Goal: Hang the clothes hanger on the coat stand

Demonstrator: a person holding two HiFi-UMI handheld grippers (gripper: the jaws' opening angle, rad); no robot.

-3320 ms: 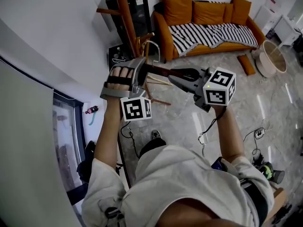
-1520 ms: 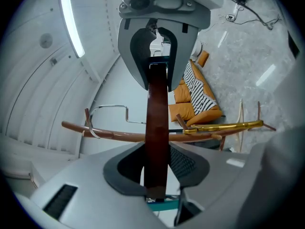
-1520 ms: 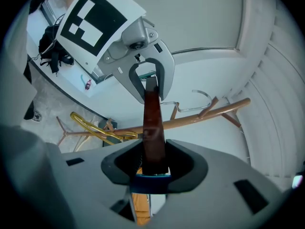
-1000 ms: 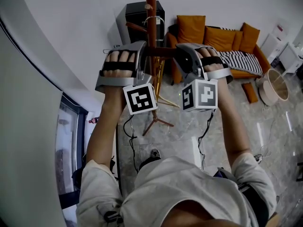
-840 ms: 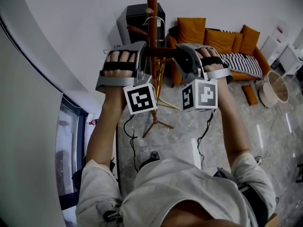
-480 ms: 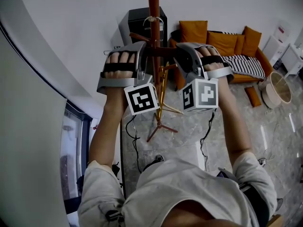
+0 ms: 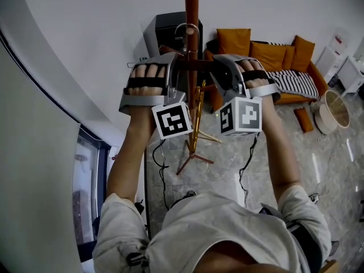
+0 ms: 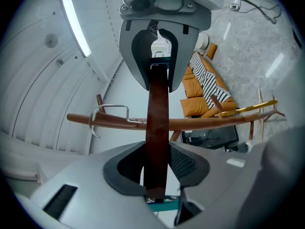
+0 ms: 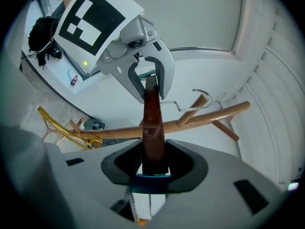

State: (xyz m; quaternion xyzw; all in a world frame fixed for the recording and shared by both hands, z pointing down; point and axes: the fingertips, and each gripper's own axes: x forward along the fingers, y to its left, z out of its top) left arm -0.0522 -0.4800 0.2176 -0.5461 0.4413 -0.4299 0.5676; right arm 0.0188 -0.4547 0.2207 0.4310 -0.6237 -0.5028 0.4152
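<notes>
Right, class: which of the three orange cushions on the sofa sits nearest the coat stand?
The leftmost cushion in the head view, right beside the coat stand; the other two sit further right, away from it.

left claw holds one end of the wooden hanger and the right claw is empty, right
No: the right claw is not empty. The right gripper view shows it gripping the other end of the wooden hanger; the left claw holds one end.

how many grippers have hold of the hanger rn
2. The left gripper has its jaws shut on one end of the wooden hanger, and the right gripper on the other end, close to the coat stand.
</notes>
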